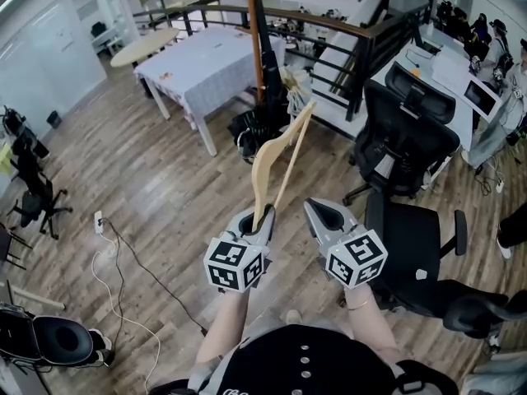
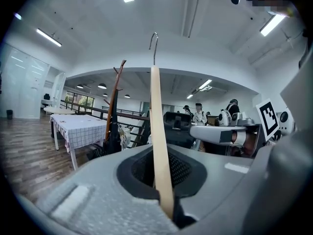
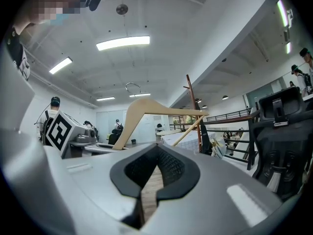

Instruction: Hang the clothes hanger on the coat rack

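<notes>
The left gripper (image 1: 262, 214) pinches one arm of the pale wooden clothes hanger (image 1: 276, 159). The right gripper (image 1: 323, 208) is empty, its jaws slightly apart.

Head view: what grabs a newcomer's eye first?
The wooden hanger stands up at frame centre, clamped at its lower end in the left gripper. The right gripper sits empty beside it. Beyond them, the coat rack rises by the white table, with black chairs to the right.
</notes>
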`<state>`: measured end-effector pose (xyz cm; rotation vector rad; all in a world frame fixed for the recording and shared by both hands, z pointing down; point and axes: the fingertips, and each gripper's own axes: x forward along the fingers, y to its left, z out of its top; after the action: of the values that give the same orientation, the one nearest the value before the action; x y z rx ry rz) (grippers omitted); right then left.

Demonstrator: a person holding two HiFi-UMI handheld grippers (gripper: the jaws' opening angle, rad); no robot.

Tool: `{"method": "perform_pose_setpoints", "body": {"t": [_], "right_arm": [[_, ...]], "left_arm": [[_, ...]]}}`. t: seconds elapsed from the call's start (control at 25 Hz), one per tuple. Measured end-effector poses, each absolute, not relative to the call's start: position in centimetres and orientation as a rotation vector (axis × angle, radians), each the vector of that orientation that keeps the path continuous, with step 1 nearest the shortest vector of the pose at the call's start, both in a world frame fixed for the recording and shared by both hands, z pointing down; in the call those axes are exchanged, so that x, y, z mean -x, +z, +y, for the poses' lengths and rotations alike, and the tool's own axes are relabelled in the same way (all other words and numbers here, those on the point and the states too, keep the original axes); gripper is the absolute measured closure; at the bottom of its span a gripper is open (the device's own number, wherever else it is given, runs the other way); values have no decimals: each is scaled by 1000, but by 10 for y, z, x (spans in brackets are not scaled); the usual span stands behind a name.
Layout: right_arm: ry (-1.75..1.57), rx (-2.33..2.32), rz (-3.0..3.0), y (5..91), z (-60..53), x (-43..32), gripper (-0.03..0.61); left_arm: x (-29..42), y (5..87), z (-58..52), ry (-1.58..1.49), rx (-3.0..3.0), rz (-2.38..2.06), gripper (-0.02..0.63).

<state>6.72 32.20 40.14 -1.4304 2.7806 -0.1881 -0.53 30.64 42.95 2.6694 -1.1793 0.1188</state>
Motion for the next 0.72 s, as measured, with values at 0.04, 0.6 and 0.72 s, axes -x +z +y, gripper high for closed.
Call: {"method": "perform_pose_setpoints", "body": {"t": [0.04,0.6,0.72], "right_arm": [[-190,1418,2788,402,322,-67,580],[-243,1470,2732,409,260,-82,580],[-229,1472,2730,409,233,-76,580]], "left_arm": [[3,432,307,118,-2664,-1182,614],[1,445,257,95,-2597,-1235,614],[6,445,229,79,-2599,-1234,614]]}}
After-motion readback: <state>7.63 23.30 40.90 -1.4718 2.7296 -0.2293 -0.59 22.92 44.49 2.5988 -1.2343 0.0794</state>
